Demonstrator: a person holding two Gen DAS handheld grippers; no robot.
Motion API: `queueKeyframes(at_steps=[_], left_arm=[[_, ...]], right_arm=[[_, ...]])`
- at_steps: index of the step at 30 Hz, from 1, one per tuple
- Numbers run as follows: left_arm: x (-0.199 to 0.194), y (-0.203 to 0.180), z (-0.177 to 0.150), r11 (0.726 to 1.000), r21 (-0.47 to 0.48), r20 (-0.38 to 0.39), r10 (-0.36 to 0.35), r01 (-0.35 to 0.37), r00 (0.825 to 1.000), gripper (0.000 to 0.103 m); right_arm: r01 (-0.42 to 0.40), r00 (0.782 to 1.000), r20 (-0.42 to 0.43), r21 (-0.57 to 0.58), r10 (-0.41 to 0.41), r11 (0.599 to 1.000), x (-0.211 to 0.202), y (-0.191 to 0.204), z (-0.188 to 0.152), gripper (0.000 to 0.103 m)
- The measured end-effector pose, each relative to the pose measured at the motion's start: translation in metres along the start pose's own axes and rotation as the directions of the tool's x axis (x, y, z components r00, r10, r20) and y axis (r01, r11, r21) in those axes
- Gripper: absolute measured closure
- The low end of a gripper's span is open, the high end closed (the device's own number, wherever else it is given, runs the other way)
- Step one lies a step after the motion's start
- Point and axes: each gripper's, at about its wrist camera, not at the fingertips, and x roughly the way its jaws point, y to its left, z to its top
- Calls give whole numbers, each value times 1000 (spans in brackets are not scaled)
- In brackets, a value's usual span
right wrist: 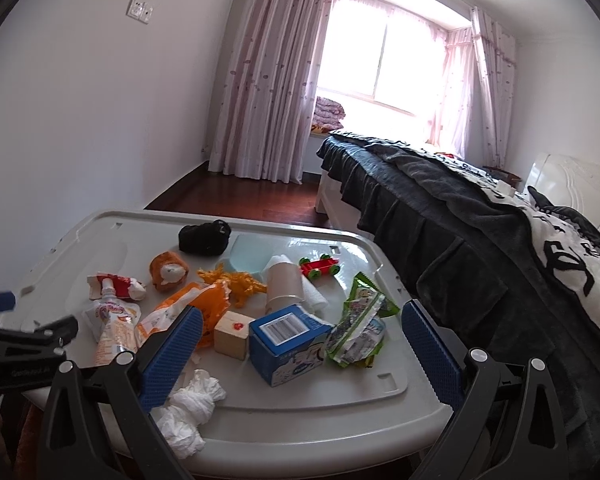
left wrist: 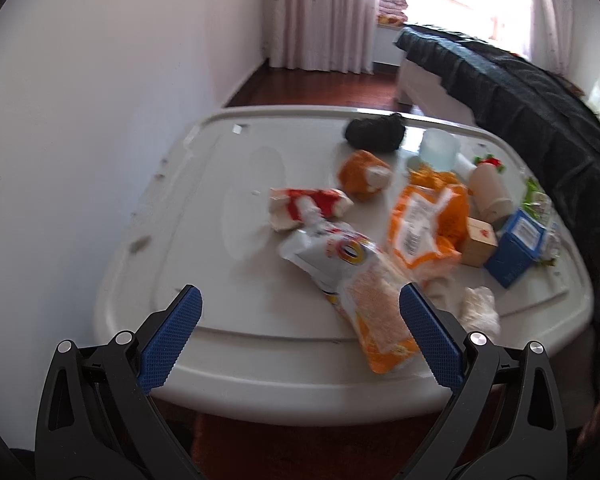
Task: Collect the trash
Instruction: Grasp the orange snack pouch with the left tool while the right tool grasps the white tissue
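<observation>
I have both grippers hovering over the near edge of the white table (right wrist: pixel 100 220), neither touching anything. My left gripper (left wrist: pixel 300 308) has its blue pads spread wide with nothing between them; just ahead of it lies a long orange and white pouch (left wrist: pixel 376 320), and past that a white squeeze pouch (left wrist: pixel 332 252) and a torn red and white wrapper (left wrist: pixel 304 204). My right gripper (right wrist: pixel 300 324) is also spread wide and holds nothing.

The trash sits bunched on the right half of the table. From the right wrist I see a crumpled tissue (right wrist: pixel 188 408) at the near edge, a blue carton (right wrist: pixel 288 340) just beyond it, and a green wrapper (right wrist: pixel 360 320) touching the carton's right side. A wooden cube (right wrist: pixel 232 332) stands just left of the carton, with an orange bag (right wrist: pixel 210 300) behind it. Further back are a paper cup (right wrist: pixel 284 284) on its side, a yellow toy dinosaur (right wrist: pixel 240 284), a red toy car (right wrist: pixel 320 266), a plush toy (right wrist: pixel 168 272), a pale blue bowl (right wrist: pixel 248 256) and a black bundle (right wrist: pixel 204 236). A bed with a dark cover (right wrist: pixel 440 208) runs along the right
</observation>
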Motion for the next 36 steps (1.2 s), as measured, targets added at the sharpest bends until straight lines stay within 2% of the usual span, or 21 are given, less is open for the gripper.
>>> queueKeyframes(at_steps=[2, 5, 8, 15, 17, 18, 21, 25, 29, 33, 36], left_arm=[[2, -3, -5, 998, -3, -12, -63, 63, 998, 7], [6, -10, -11, 995, -33, -21, -99, 98, 995, 7], [13, -19, -13, 993, -68, -31, -101, 98, 994, 7], [44, -43, -10, 993, -80, -77, -88, 81, 993, 9], [55, -43, -10, 993, -97, -91, -71, 62, 993, 17], [60, -43, -10, 993, -102, -101, -73, 63, 992, 31], [70, -40, -11, 994, -107, -114, -51, 39, 992, 39], [62, -32, -13, 994, -106, -92, -41, 31, 995, 47], [46, -17, -17, 992, -119, -82, -42, 32, 996, 48], [16, -1, -20, 992, -125, -39, -31, 26, 999, 48], [-6, 11, -23, 992, -122, -10, -30, 29, 999, 48]], right_arm=[[8, 1000, 7, 6, -8, 1000, -1, -5, 1, 5], [3, 1000, 10, 31, -4, 1000, -4, -14, 3, 5], [-2, 1000, 16, 46, 2, 999, -6, -21, 4, 5], [2, 1000, 29, 60, -4, 998, -10, -32, 4, 5], [3, 1000, 29, 66, -5, 998, -10, -34, 5, 5], [3, 1000, 28, 69, -5, 998, -10, -35, 5, 5], [5, 1000, 27, 73, -7, 997, -10, -37, 5, 5], [5, 1000, 25, 71, -7, 997, -10, -37, 4, 5], [3, 1000, 3, 44, -3, 999, -5, -31, -1, 5], [-55, 996, -68, 34, 57, 998, 5, -10, -17, 5], [-112, 981, -154, 38, 116, 993, 17, 12, -31, 5]])
